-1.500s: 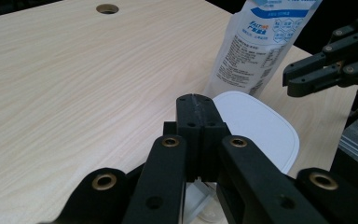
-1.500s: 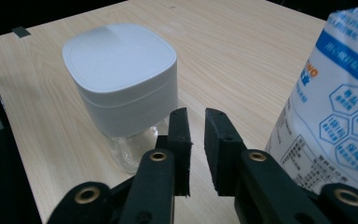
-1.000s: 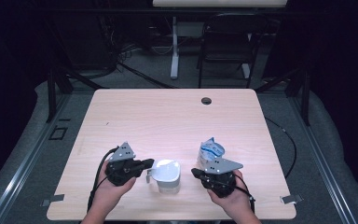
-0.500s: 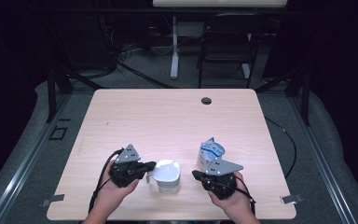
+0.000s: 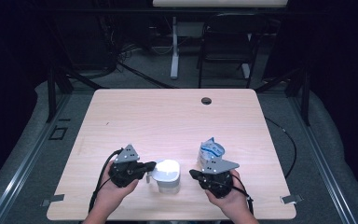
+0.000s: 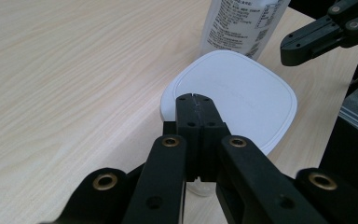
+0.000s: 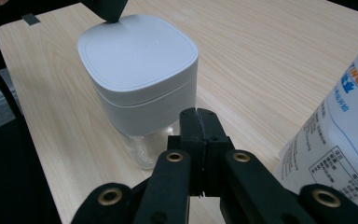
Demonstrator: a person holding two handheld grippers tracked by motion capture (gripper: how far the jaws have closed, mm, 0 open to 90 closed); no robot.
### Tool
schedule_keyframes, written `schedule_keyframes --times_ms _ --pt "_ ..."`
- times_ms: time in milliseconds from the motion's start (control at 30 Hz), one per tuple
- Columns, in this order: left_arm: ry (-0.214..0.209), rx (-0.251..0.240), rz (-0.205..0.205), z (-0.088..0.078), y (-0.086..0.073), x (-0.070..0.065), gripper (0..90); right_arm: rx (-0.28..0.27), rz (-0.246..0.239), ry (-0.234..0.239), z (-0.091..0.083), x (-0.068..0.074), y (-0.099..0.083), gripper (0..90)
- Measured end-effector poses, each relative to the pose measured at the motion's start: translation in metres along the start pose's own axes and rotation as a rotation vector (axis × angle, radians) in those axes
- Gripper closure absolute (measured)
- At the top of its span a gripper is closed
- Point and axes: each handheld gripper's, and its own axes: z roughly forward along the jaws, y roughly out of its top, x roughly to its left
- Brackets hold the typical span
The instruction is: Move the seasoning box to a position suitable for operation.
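Presently both grippers, left (image 5: 150,164) and right (image 5: 193,173), have jaws together, empty; part them squarely before gripping the white square-lidded clear jar (image 5: 167,174) between.

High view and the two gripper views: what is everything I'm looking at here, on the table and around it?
Container: one, white square lid over a clear base, near edge of the table between the two grippers.
Refill pouch: one, white and blue with printed text, standing just beyond the right gripper.
Table: one, light wood, centre of the room.
Grommet hole: one, dark, near the table's far edge.
Chair: one, black, on the floor behind the table.
Left gripper: one, black, jaws shut, tips over the container's lid edge.
Right gripper: one, black, jaws shut, pointing toward the container.
Hands: two, each holding a gripper, coming in from the near edge.
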Motion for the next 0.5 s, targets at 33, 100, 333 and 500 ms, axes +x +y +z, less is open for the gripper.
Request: schedule_keyframes --times_ms 33,100,333,500 --pt "0.000 0.000 0.002 -0.0002 0.0000 0.0004 90.0 0.003 -0.002 0.001 0.0010 0.0003 0.0005 90.0" --pt "0.000 -0.002 0.001 -0.0002 -0.0002 0.0007 90.0 0.008 -0.005 0.004 0.0021 0.0003 0.0016 90.0" --pt "-0.002 -0.005 -0.005 -0.0003 -0.0007 0.0016 90.0 0.008 -0.013 0.010 0.0055 0.0024 0.0063 90.0" --pt "-0.011 0.001 -0.012 -0.0010 -0.0008 0.0023 90.0 0.014 -0.022 0.019 0.0096 0.0044 0.0081 90.0"
